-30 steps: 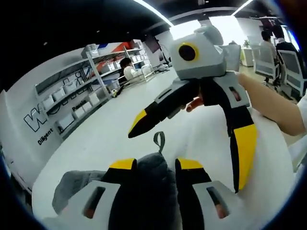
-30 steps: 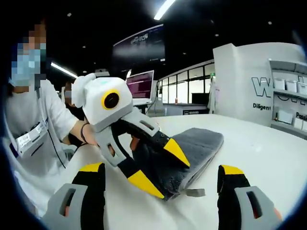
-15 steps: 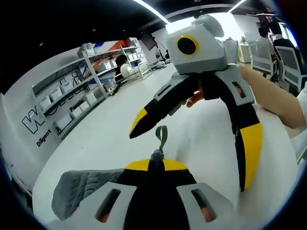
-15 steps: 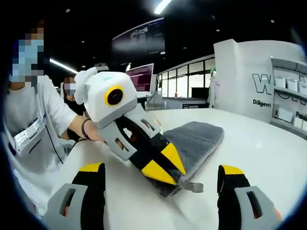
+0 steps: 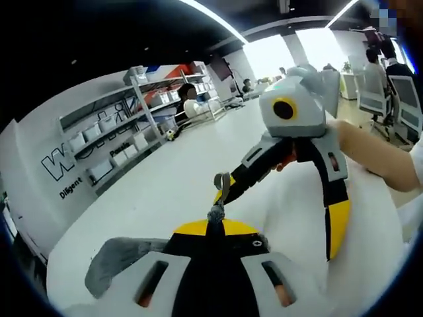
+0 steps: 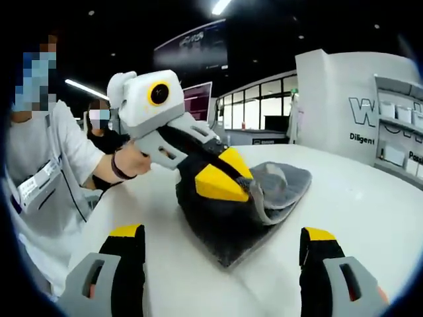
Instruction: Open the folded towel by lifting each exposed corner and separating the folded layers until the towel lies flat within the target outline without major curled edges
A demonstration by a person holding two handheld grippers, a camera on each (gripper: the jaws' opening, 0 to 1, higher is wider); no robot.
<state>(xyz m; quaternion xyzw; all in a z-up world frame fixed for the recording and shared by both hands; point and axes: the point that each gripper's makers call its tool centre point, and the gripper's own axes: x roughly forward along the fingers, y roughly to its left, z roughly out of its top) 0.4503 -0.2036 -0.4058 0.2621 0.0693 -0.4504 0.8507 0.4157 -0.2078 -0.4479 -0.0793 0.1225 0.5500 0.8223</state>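
At six o'clock of the left gripper view, our left gripper pinches a corner of the grey quilted fabric towel, lifting it off the white table. Our right gripper hangs spread wide at three o'clock; it seems to touch nothing.

Bright ceiling strip lights, window glare, strong fisheye edge warping.
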